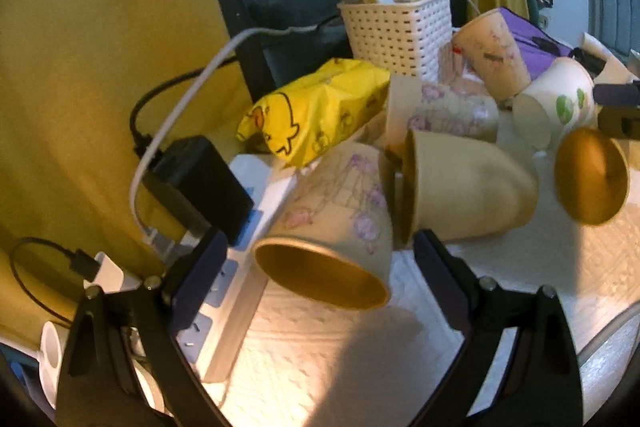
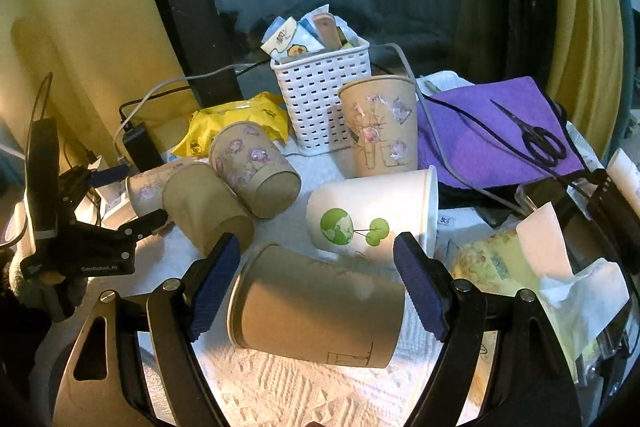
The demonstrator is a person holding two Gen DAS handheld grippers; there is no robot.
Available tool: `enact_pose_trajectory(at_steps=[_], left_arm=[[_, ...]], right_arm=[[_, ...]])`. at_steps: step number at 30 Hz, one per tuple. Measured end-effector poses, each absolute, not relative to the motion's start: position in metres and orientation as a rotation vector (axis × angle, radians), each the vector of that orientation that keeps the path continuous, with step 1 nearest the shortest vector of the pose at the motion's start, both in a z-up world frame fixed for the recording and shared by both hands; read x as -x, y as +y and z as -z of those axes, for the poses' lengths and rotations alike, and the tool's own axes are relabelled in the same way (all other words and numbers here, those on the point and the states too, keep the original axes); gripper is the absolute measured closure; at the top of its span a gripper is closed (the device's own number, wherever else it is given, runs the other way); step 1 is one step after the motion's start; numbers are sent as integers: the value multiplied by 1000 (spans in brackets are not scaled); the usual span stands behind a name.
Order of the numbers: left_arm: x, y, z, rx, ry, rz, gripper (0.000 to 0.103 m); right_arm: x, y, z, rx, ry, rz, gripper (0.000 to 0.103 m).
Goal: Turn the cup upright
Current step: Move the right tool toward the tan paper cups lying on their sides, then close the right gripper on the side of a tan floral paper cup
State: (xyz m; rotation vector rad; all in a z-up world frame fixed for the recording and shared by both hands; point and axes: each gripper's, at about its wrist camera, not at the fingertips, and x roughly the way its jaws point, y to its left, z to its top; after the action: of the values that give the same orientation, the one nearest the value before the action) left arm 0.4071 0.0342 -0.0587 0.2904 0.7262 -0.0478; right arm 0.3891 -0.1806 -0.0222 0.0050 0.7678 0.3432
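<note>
A plain tan paper cup (image 2: 316, 311) lies on its side on the white textured cloth (image 2: 280, 391), its base to the left and its rim to the right, right between the spread blue-padded fingers of the right gripper (image 2: 318, 291). The pads flank the cup, and I cannot tell if they touch it.

Just beyond it lies a white paper cup with a green tree print (image 2: 372, 219), also tipped over, mouth to the right. Farther back a brown paper cup with pink flower print (image 2: 380, 127) stands upright beside a white perforated plastic basket (image 2: 320, 95). To the left, three more tan cups lie in a heap.

The left gripper (image 1: 316, 267) has its fingers wide apart too, holding nothing, framing the open mouth of a flower-printed tan cup (image 1: 332, 223) that lies on its side near a white power strip (image 1: 236, 291). Behind it another plain tan cup (image 1: 468, 187) lies sideways, touching it. A yellow duck-print packet (image 1: 316, 107) sits farther back on the left, and black scissors (image 2: 536, 139) rest on a purple cloth (image 2: 492, 135) far right.
</note>
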Motion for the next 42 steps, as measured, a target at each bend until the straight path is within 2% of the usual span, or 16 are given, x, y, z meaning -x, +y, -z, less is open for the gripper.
enact_pose_trajectory(at_steps=[3,6,10,26,42], left_arm=[[-407,36,60,-287,720,49,8],[-407,34,62,-301,720,57,26],[-407,33,64,-307,720,58,29],[-358,27,27,-273,679,67,30],[-239,25,-16,-106,678,128,30]], right_arm=[[-389,-180,22,-3,767,-345,21],[-387,-179,21,-4,763,-346,21],[-385,-180,20,-3,757,-345,21],[-349,-178,-5,-6,707,-377,21],[-264,-186,-38,12,656,-419,21]])
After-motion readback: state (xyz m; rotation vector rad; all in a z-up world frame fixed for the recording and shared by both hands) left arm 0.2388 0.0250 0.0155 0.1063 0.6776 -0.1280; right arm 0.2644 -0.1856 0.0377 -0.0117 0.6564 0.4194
